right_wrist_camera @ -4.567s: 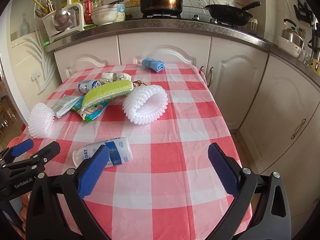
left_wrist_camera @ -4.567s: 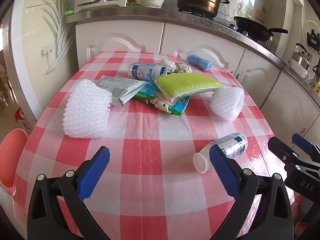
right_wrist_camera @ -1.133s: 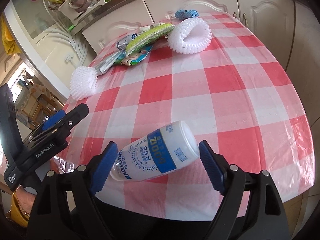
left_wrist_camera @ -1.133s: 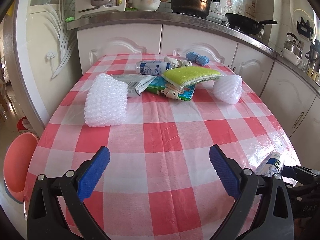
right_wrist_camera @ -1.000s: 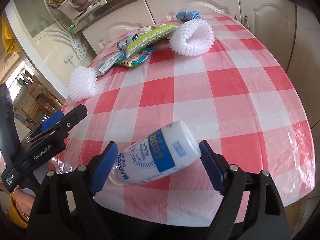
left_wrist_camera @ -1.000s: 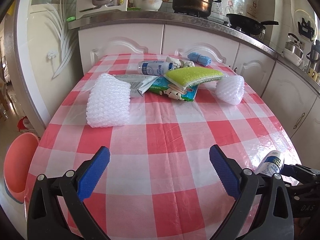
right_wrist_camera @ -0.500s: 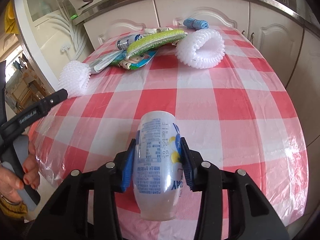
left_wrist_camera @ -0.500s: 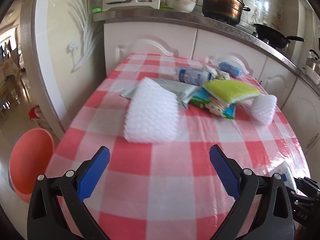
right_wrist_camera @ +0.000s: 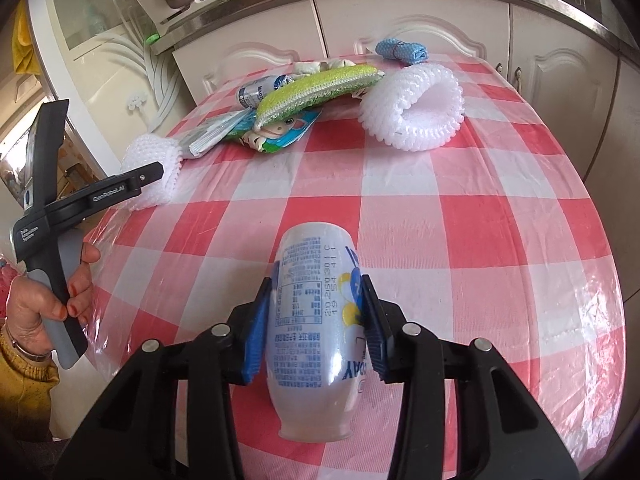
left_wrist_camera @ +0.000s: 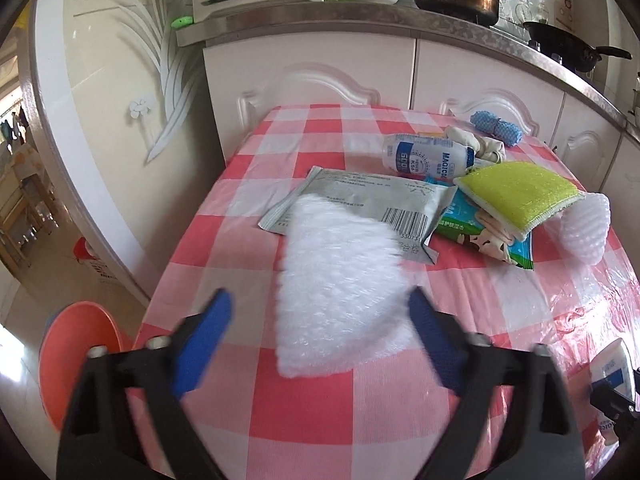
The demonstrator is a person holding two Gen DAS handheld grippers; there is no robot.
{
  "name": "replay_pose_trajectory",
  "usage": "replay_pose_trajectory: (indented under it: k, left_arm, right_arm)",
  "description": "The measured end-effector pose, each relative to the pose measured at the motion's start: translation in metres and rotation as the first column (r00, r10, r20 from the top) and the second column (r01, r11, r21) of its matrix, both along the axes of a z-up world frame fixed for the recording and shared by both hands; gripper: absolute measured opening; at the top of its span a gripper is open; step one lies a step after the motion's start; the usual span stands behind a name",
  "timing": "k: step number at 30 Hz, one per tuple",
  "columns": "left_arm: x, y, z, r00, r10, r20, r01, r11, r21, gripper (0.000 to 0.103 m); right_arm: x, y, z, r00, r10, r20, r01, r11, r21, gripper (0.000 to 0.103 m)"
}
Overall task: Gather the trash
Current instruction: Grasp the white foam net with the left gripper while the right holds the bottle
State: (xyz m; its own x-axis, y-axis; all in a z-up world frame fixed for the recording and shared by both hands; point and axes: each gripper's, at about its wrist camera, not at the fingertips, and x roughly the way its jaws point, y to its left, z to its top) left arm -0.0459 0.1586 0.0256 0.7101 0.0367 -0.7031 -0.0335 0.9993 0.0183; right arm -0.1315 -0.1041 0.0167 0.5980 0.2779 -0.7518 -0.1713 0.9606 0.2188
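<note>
My right gripper (right_wrist_camera: 316,320) is shut on a white plastic bottle (right_wrist_camera: 316,292) with a printed label, held just above the near end of the red-checked table (right_wrist_camera: 480,240). The same bottle (left_wrist_camera: 614,376) shows at the lower right edge of the left wrist view. My left gripper (left_wrist_camera: 320,328) is over the table's left part, its jaws closing around a flat white foam net (left_wrist_camera: 340,280). The net lies between the blue pads; the left pad is still clear of it, so it is not gripped.
Behind the net lie a grey packet (left_wrist_camera: 372,196), a second bottle (left_wrist_camera: 428,156), a green sponge (left_wrist_camera: 516,196) on a wipes pack (left_wrist_camera: 472,236), a rolled foam net (right_wrist_camera: 416,108) and a blue cloth (left_wrist_camera: 496,126). An orange bin (left_wrist_camera: 76,356) stands on the floor left of the table.
My right gripper closed on the bottle, which now points away upright between the pads. My left gripper moved toward the flat foam net and its jaws narrowed around it.
</note>
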Motion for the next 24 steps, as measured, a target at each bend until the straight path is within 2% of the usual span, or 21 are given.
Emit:
replay_pose_trajectory:
  k: [1,5,10,15,24]
  left_arm:
    - [0.004,0.001,-0.003,1.0,0.003,-0.017,-0.003,1.0,-0.012,0.067]
    - [0.008,0.002,-0.005,1.0,0.017,-0.008,-0.017,1.0,-0.021,0.057]
    - [0.006,-0.001,0.001,1.0,0.023,0.01,-0.023,1.0,-0.001,0.05]
    - [-0.002,-0.003,0.012,0.998,0.029,0.052,-0.029,0.999,0.017,0.047]
    - [-0.021,0.011,0.038,0.993,0.049,0.112,-0.049,0.999,-0.001,0.046]
  right_arm:
    - [0.002,0.0,0.0,1.0,0.001,0.001,-0.001,1.0,-0.001,0.043]
    - [0.006,0.001,0.0,1.0,0.004,0.004,-0.004,1.0,-0.002,0.043]
    - [0.009,0.004,0.0,1.0,0.01,0.004,-0.01,1.0,-0.01,0.043]
    - [0.013,0.008,0.0,1.0,0.025,-0.007,-0.025,1.0,0.001,0.043]
    - [0.017,0.027,0.015,0.997,0.072,0.021,-0.073,0.997,0.005,0.043]
